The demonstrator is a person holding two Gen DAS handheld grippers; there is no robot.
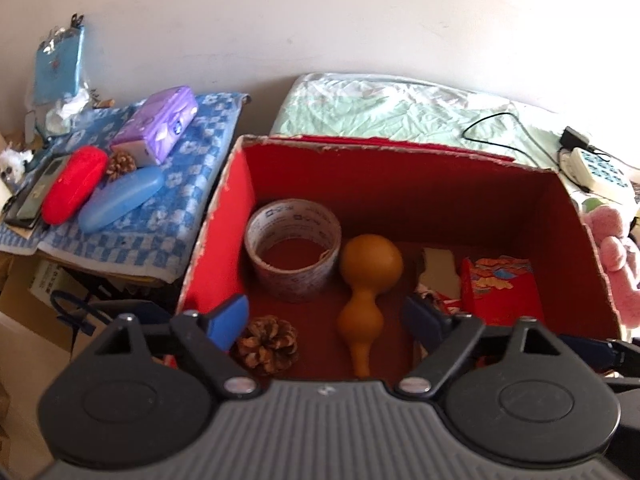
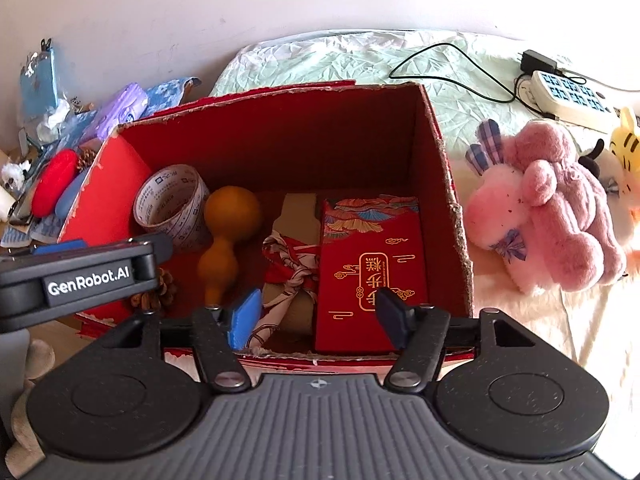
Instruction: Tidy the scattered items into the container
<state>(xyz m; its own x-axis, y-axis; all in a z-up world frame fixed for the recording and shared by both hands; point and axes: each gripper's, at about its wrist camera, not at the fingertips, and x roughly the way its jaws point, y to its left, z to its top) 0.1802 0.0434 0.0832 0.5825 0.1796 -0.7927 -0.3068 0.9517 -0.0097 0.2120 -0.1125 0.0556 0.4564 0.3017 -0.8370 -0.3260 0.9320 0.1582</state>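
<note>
A red cardboard box [image 1: 400,184] stands open on the bed. Inside lie a tape roll [image 1: 294,248], an orange gourd [image 1: 366,292], a pine cone [image 1: 267,342], a cloth-tied parcel [image 2: 292,276] and a red gift box [image 2: 372,264]. My left gripper [image 1: 324,320] hovers open over the box's near left part, above the gourd and pine cone, holding nothing. My right gripper [image 2: 318,316] hovers open over the near right part, above the parcel and gift box, also empty. Left of the box, a red case [image 1: 74,184], a blue case [image 1: 120,198] and a second pine cone [image 1: 120,164] lie on a blue checked towel [image 1: 180,208].
A purple tissue pack [image 1: 156,124] and a phone [image 1: 36,196] share the towel. Right of the box lie a pink plush toy [image 2: 552,204], a yellow plush [image 2: 628,140] and a power strip [image 2: 568,94] with cables. A white wall stands behind.
</note>
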